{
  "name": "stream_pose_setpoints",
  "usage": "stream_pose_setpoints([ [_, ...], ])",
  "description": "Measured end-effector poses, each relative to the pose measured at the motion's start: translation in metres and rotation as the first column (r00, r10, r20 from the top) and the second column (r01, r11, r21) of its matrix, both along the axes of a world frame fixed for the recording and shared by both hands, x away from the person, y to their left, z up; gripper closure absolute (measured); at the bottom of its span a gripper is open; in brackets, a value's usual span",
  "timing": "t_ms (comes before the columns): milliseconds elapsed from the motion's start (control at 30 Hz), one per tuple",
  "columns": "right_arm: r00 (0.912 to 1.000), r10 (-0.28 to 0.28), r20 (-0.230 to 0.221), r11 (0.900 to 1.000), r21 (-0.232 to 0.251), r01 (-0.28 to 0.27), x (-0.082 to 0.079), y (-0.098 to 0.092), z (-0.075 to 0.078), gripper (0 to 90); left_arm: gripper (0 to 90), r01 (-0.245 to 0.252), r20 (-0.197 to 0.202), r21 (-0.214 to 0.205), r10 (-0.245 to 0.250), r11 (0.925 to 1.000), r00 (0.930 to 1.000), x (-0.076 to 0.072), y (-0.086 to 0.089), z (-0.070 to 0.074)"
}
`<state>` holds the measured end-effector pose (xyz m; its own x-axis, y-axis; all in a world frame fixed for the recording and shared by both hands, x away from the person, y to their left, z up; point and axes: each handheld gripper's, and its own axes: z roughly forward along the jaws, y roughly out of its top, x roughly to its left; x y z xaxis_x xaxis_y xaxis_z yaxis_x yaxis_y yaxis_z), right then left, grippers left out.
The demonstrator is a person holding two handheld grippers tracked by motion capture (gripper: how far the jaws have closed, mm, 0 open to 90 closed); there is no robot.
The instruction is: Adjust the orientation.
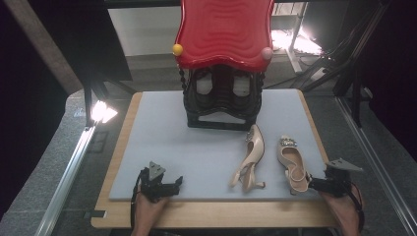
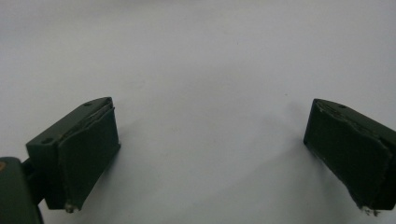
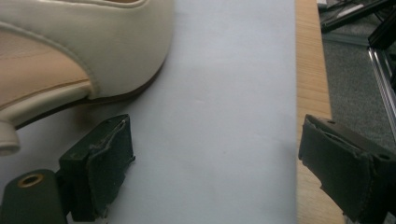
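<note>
The upright shoe (image 1: pixel 293 164) sits just beside the spread, empty right gripper (image 1: pixel 314 185), whose jaw could probably nudge it askew; the left gripper (image 1: pixel 174 186) is also spread wide.

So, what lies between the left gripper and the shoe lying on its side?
Only bare grey mat lies between the left gripper and the tipped shoe, as the high view shows.

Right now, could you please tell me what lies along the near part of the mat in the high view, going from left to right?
Left gripper → shoe lying on its side → upright shoe → right gripper.
</note>
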<state>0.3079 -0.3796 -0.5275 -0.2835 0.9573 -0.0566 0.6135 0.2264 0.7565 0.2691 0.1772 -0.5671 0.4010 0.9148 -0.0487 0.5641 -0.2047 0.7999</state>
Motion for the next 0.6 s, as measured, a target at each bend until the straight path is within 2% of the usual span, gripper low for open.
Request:
stream_pose_setpoints([
  [167,0.9995,-0.031,0.002,0.9983,0.05,0.031,-0.001,-0.01,0.006,14.5,3.0,-0.001,-0.001,0.0,0.001,1.0,1.0,0.0,0.0,0.0],
  [333,0.9989,-0.024,0.04,0.9979,0.061,0.022,-0.003,-0.012,0.022,23.3,3.0,-0.001,-0.001,0.0,0.001,1.0,1.0,0.0,0.0,0.0],
  [467,0.998,-0.012,0.063,0.9972,0.074,0.007,-0.005,-0.011,0.036,39.7,2.9,0.0,-0.002,-0.001,0.0,1.0,1.0,0.0,0.0,0.0],
  [533,0.9973,0.013,0.072,0.9968,0.078,-0.019,-0.007,-0.007,0.045,51.8,2.9,0.0,-0.002,-0.002,0.0,1.0,1.0,0.0,0.0,0.0],
  [600,0.9962,0.031,0.081,0.9963,0.078,-0.037,-0.009,-0.004,0.05,59.0,2.9,0.001,-0.002,-0.001,-0.001,1.0,1.0,0.0,0.0,0.0],
])
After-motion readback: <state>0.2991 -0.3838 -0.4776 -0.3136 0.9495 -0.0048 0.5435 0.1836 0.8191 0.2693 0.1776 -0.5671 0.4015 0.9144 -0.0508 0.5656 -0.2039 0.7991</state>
